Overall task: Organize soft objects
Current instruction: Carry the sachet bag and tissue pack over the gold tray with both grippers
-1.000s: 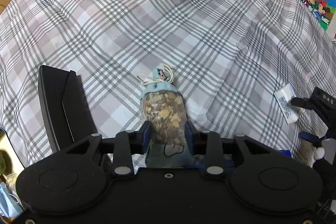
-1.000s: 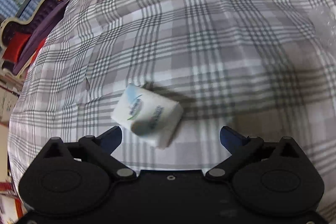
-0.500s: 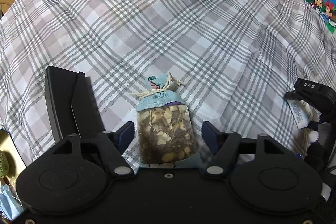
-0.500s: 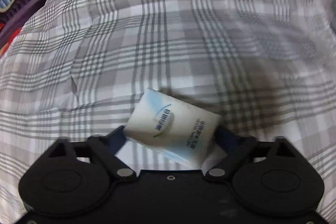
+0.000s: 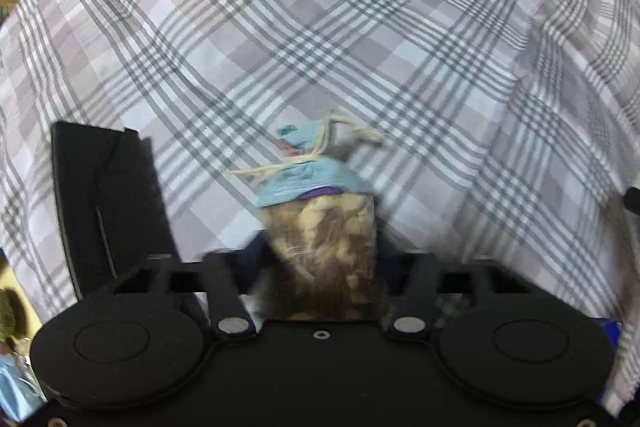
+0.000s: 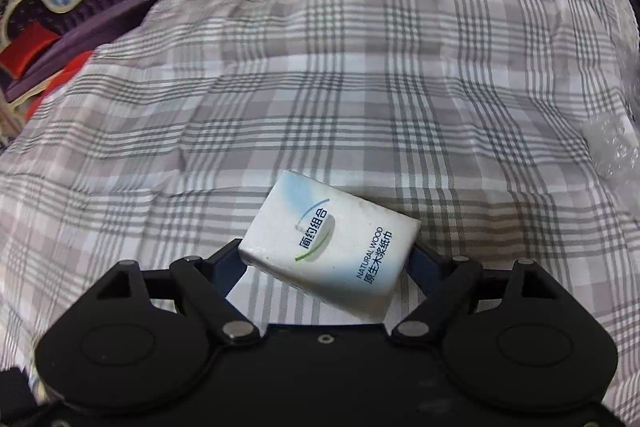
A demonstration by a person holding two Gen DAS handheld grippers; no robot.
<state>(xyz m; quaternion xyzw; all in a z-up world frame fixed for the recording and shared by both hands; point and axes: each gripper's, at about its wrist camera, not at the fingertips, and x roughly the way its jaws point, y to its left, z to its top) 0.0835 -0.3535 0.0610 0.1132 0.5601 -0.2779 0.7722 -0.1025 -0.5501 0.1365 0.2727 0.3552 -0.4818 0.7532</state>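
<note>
The bag of dried bits (image 5: 320, 227) lies on the checked sheet (image 5: 360, 47), right of the flat case (image 5: 104, 195); the tissue pack (image 6: 328, 247) sits above the sheet.

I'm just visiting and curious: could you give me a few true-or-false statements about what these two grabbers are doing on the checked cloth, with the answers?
1. The left gripper has a small pouch of dried bits between its fingers. True; its jaws have just been closing on it.
2. The pouch is tied shut with red ribbon. False: pale string ties its blue cloth top.
3. The right gripper holds a white tissue pack. True.
4. The tissue pack lies square between the fingers. False: it sits skewed, one corner pointing away.
5. The cloth underneath is plain white. False: it is grey-and-white checked.
</note>
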